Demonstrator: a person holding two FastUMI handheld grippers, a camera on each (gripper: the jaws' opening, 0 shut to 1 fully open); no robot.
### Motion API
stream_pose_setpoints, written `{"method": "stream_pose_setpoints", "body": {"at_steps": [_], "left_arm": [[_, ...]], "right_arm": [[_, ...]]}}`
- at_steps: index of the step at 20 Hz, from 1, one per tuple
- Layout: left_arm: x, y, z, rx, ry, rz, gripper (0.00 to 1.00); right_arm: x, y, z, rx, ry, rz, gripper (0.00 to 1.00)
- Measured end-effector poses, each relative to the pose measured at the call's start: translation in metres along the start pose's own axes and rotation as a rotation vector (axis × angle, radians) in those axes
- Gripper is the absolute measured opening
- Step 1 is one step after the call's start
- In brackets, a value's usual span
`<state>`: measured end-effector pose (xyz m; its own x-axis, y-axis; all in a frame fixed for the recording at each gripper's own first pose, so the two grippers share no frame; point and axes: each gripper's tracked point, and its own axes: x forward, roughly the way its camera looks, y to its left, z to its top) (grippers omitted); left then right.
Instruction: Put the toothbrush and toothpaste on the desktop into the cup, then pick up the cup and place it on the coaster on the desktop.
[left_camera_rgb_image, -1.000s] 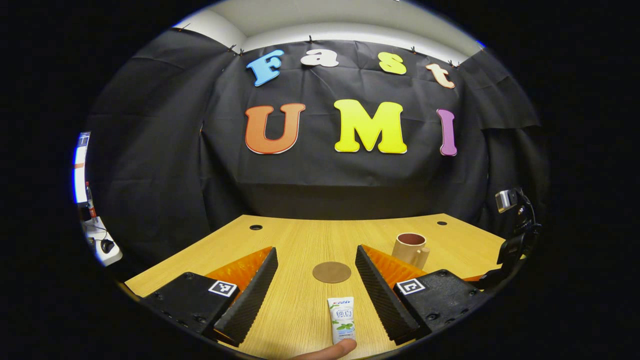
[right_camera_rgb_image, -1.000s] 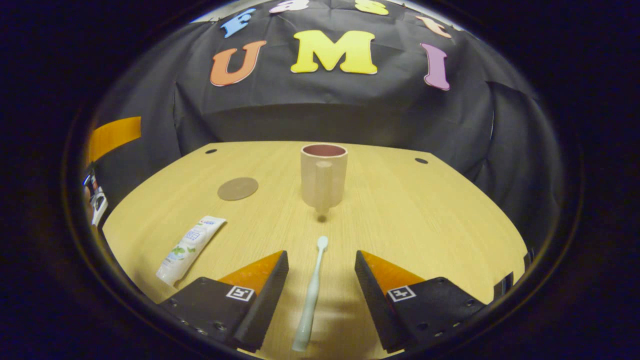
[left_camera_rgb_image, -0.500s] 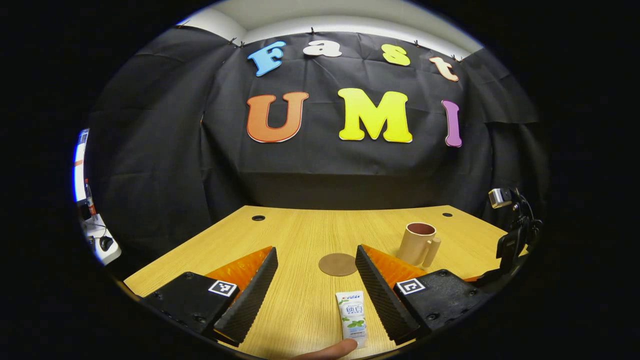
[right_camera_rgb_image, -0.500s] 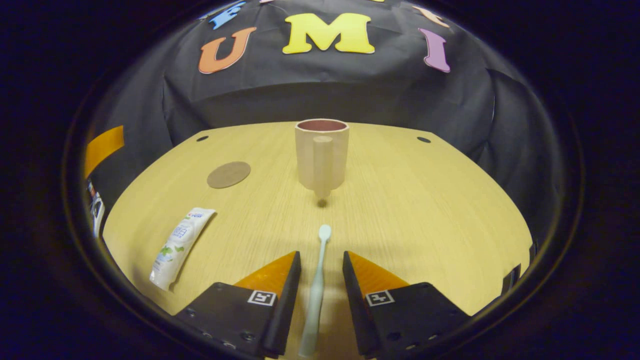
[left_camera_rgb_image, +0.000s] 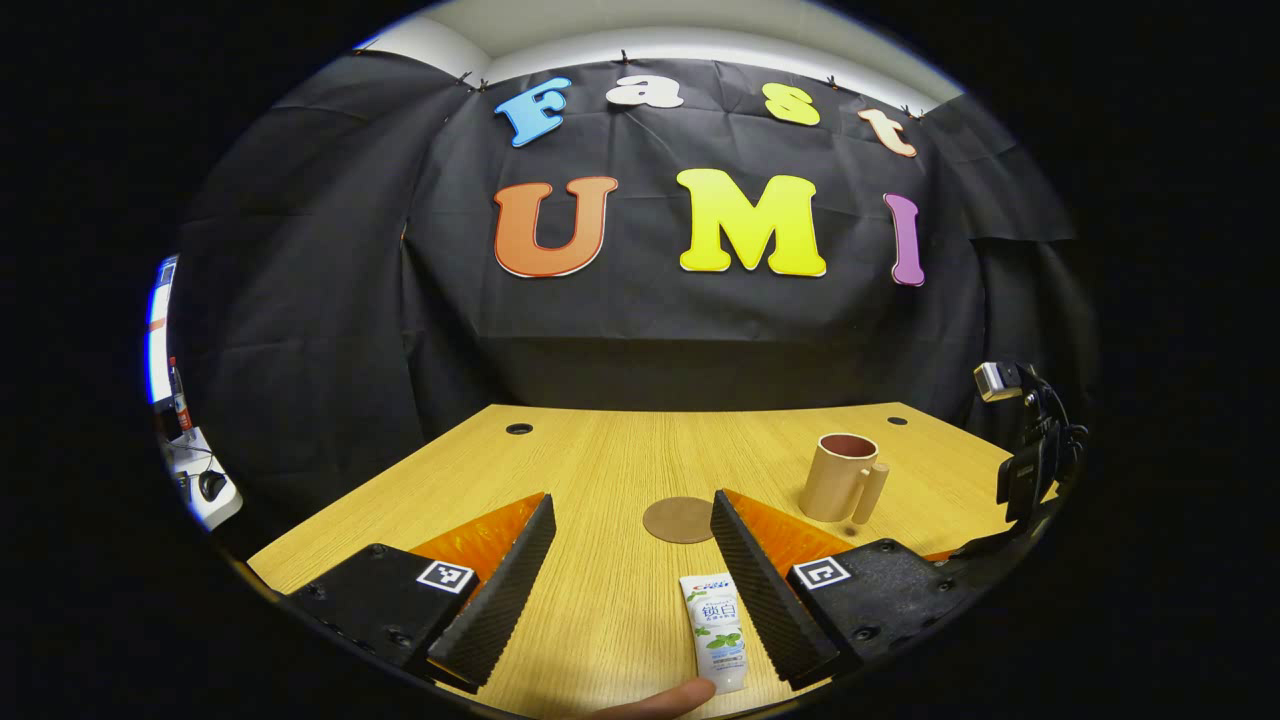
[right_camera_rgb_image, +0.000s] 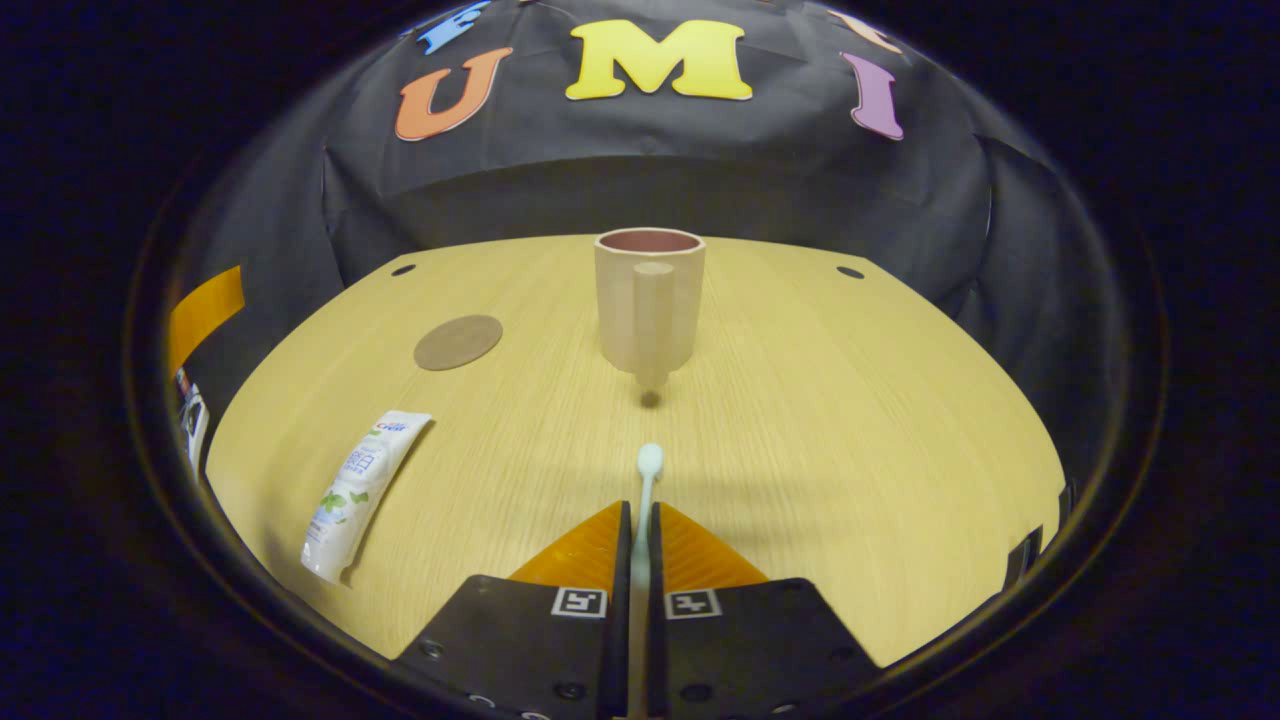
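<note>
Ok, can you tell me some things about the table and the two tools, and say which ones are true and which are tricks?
1. The right tool is shut on the toothbrush. True.
2. The toothpaste tube is inside the cup. False: it lies flat on the desktop.
3. The left tool is open. True: its fingers stand wide apart, with the tube between them, untouched.
4. The cup stands on the coaster. False: the coaster lies bare, apart from the cup.
5. The cup stands upright. True.
</note>
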<state>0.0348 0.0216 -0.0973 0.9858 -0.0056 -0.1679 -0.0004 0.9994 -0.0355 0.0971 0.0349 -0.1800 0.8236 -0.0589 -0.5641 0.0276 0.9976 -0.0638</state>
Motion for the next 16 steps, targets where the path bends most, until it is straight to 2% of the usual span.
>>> {"method": "stream_pose_setpoints", "body": {"at_steps": [2,3,5,9,16], "left_arm": [[0.000,0.000,-0.001,-0.001,0.007,0.000,1.00],[0.000,0.001,-0.002,0.000,0.009,0.000,1.00],[0.001,0.000,-0.006,-0.002,0.020,-0.001,1.00],[0.003,0.000,-0.017,0.000,0.045,0.000,1.00],[0.010,-0.025,-0.064,0.017,0.169,-0.037,1.00]], "right_arm": [[0.003,0.001,-0.002,-0.018,-0.008,0.001,0.04],[0.003,0.002,-0.003,-0.032,-0.013,-0.001,0.00],[0.002,0.002,-0.003,-0.060,-0.022,-0.002,0.00],[-0.004,0.004,-0.002,-0.033,-0.040,0.042,0.00],[-0.039,-0.004,0.029,-0.015,-0.163,0.085,0.00]]}}
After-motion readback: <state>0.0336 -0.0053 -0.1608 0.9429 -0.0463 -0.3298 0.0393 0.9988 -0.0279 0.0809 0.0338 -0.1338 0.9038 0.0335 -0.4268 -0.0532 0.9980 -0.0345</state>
